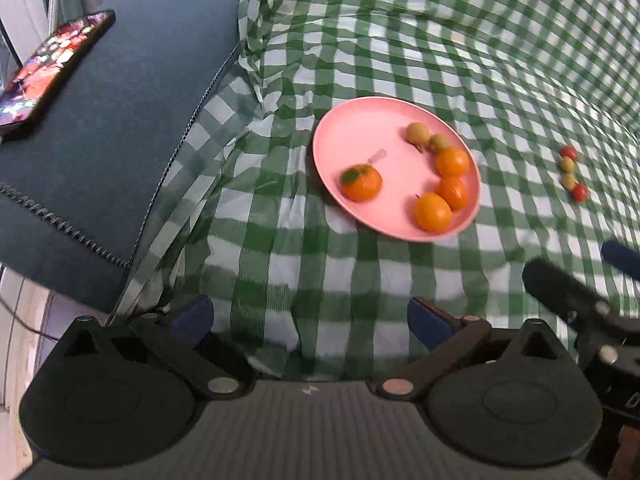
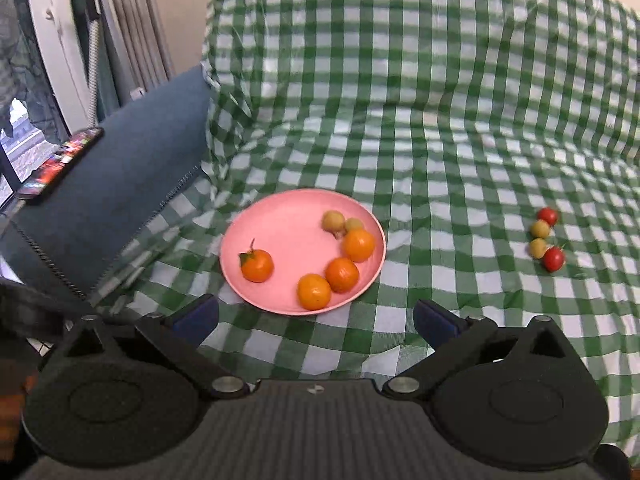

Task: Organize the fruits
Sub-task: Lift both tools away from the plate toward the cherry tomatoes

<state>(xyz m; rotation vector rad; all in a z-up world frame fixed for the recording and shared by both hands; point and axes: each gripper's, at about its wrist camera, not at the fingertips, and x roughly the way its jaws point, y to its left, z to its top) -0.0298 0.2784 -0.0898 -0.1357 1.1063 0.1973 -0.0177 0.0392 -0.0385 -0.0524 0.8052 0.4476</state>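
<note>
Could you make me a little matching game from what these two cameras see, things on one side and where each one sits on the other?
Things:
1. round orange mandarin with a green leaf
2. two small shiny red cherry tomatoes
3. black smartphone with a lit screen
4. open left gripper

Places:
A. on the blue sofa armrest
B. above the green checked cloth, holding nothing
C. on the round pink plate
D. on the cloth, right of the plate

Pairs: 1-C, 2-D, 3-A, 4-B
</note>
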